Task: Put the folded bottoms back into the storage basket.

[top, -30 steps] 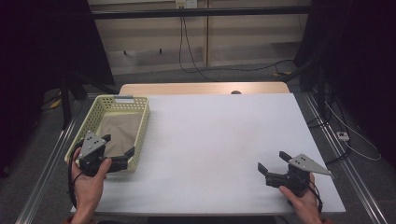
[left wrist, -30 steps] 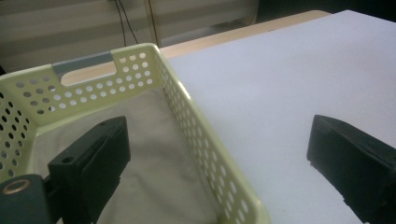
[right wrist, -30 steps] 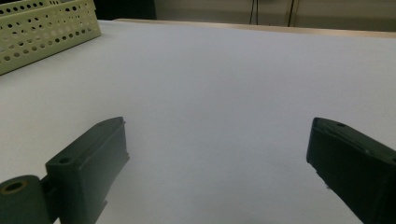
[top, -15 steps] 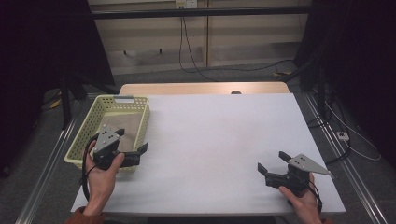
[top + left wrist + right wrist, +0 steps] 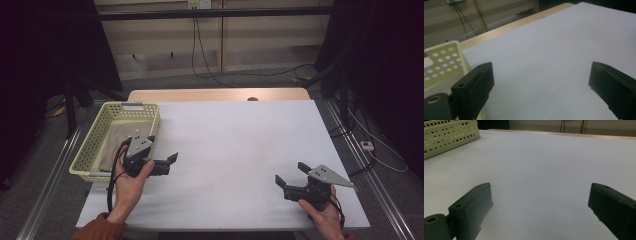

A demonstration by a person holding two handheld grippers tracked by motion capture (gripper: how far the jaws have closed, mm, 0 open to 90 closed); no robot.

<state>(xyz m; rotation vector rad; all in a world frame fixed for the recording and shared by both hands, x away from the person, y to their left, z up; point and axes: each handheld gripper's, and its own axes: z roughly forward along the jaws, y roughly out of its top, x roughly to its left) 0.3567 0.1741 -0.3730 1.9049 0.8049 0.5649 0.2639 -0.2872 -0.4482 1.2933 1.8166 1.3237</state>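
A pale yellow perforated basket (image 5: 88, 154) stands at the left of the white table (image 5: 240, 140), with a folded brown cloth (image 5: 116, 142) lying inside. My left gripper (image 5: 169, 164) hovers just off the basket's near right corner, jaws pointing right, open and empty. The left gripper view has its jaws wide apart (image 5: 541, 75) over bare white table, with the basket's corner (image 5: 442, 62) at the left. My right gripper (image 5: 290, 172) is near the front right of the table, open with nothing in it. In the right gripper view (image 5: 541, 200) the basket (image 5: 449, 132) lies far off at the upper left.
A wooden strip (image 5: 215, 95) runs along the table's far edge. Metal rails (image 5: 350, 135) flank the table on both sides. Cables (image 5: 220, 75) lie on the floor beyond, and a power strip (image 5: 367, 145) lies on the right.
My left gripper has moved right, from over the basket's front edge to the table just beside the basket's corner. The right gripper has stayed put.
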